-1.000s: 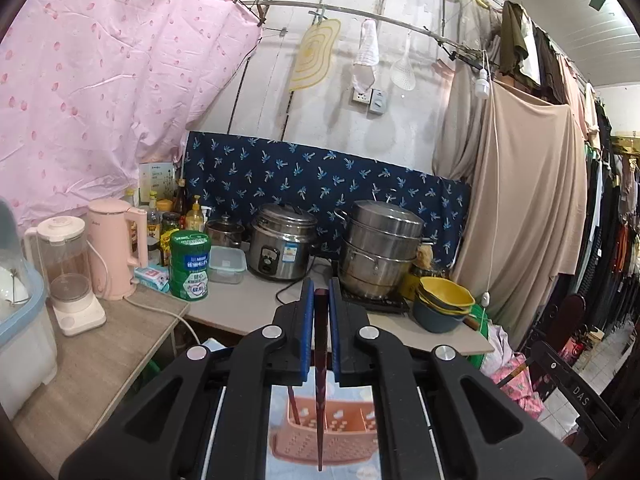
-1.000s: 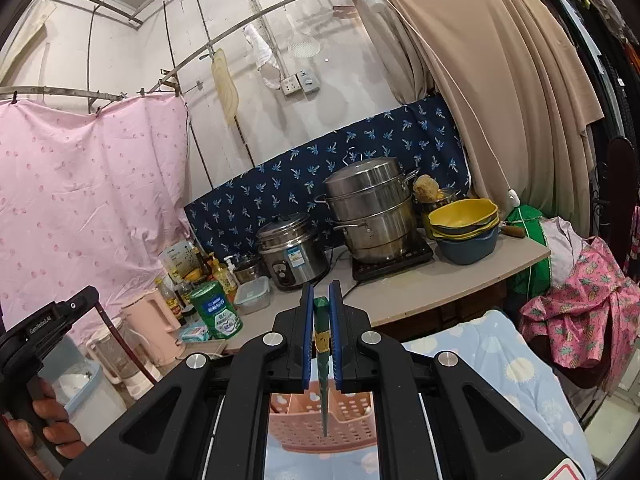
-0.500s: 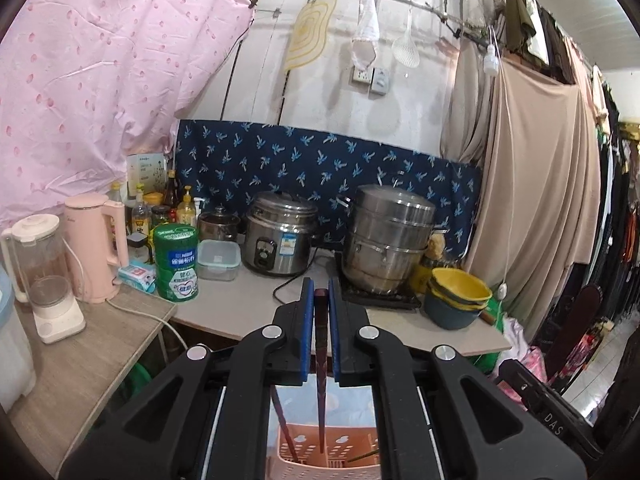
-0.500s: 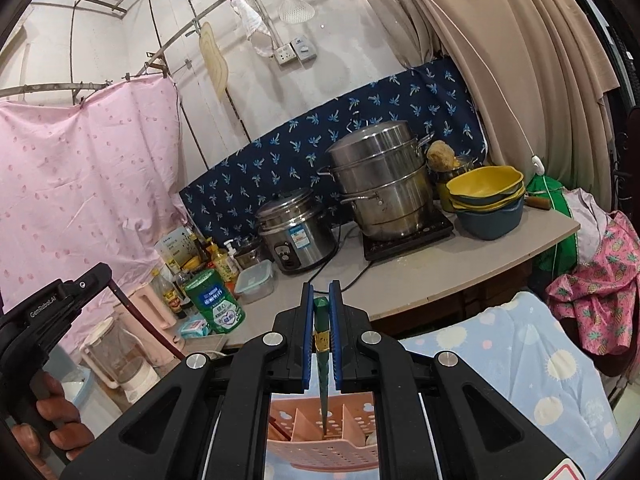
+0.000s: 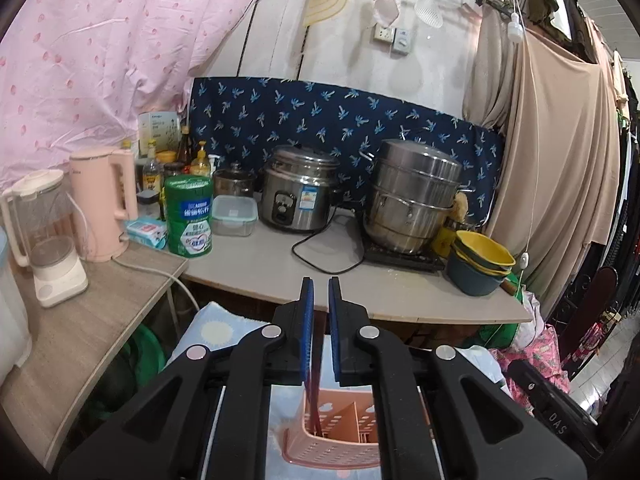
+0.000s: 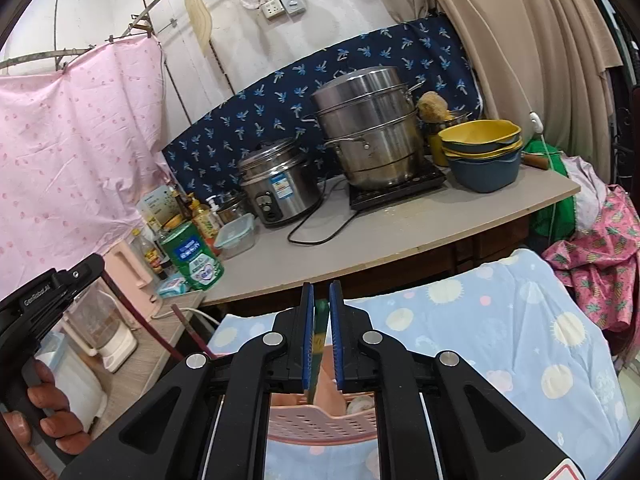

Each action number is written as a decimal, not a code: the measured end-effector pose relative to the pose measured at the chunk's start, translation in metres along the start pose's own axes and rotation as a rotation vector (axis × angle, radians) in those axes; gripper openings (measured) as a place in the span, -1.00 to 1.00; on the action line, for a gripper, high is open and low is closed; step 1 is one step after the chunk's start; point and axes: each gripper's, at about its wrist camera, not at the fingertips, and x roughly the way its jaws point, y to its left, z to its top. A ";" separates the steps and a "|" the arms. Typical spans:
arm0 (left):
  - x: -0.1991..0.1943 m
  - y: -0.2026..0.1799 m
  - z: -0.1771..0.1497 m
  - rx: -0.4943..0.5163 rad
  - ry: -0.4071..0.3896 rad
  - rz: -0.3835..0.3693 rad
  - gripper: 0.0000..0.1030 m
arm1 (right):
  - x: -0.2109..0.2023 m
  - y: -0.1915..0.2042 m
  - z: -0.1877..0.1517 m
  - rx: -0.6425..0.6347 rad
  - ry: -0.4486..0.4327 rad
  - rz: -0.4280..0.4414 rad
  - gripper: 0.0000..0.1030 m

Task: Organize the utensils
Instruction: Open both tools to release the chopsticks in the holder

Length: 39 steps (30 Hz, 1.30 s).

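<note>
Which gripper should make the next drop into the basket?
Right. The right gripper pinches a green utensil over the pink basket, so it probably only needs to release. The left gripper shows nothing between its pads.

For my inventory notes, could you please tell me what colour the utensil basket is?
The utensil basket is pink perforated plastic, clearest in the left wrist view.

a light blue cloth with sun and cloud prints (image 6: 500, 328) covers the surface under the fingers. a pink slotted utensil basket (image 5: 340, 432) stands directly on it, just below the fingertips. beyond the fingers runs a pale counter (image 5: 400, 292) bearing a rice cooker (image 5: 300, 192), a steel steamer pot (image 5: 412, 196) on a black hob, stacked yellow and blue bowls (image 5: 480, 264), a clear lidded box (image 5: 234, 216) and a green tin (image 5: 189, 216). left of the fingers, a wood-grain side table (image 5: 80, 332) carries a pink kettle (image 5: 104, 204) and a white blender (image 5: 48, 240).
</note>
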 end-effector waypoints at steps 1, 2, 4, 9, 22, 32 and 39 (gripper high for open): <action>0.000 0.000 -0.002 -0.001 0.012 -0.003 -0.80 | -0.001 -0.001 -0.001 0.006 -0.004 0.000 -0.52; 0.001 0.001 -0.004 -0.004 0.022 -0.002 -0.63 | -0.004 -0.003 -0.002 0.013 -0.014 -0.003 -0.27; -0.002 0.003 -0.008 -0.011 0.021 0.010 -0.19 | -0.009 -0.004 -0.004 0.016 -0.029 -0.011 -0.08; -0.010 0.005 -0.017 -0.010 0.031 0.020 -0.02 | -0.019 -0.001 -0.006 -0.001 -0.029 -0.013 -0.06; -0.043 0.014 -0.068 0.075 0.119 0.078 0.07 | -0.058 -0.004 -0.055 -0.011 0.043 -0.034 -0.05; -0.072 0.038 -0.136 0.054 0.251 0.126 0.07 | -0.097 -0.012 -0.124 -0.017 0.135 -0.044 -0.05; -0.096 0.039 -0.189 0.100 0.337 0.161 0.07 | -0.121 -0.029 -0.175 0.027 0.223 -0.063 -0.05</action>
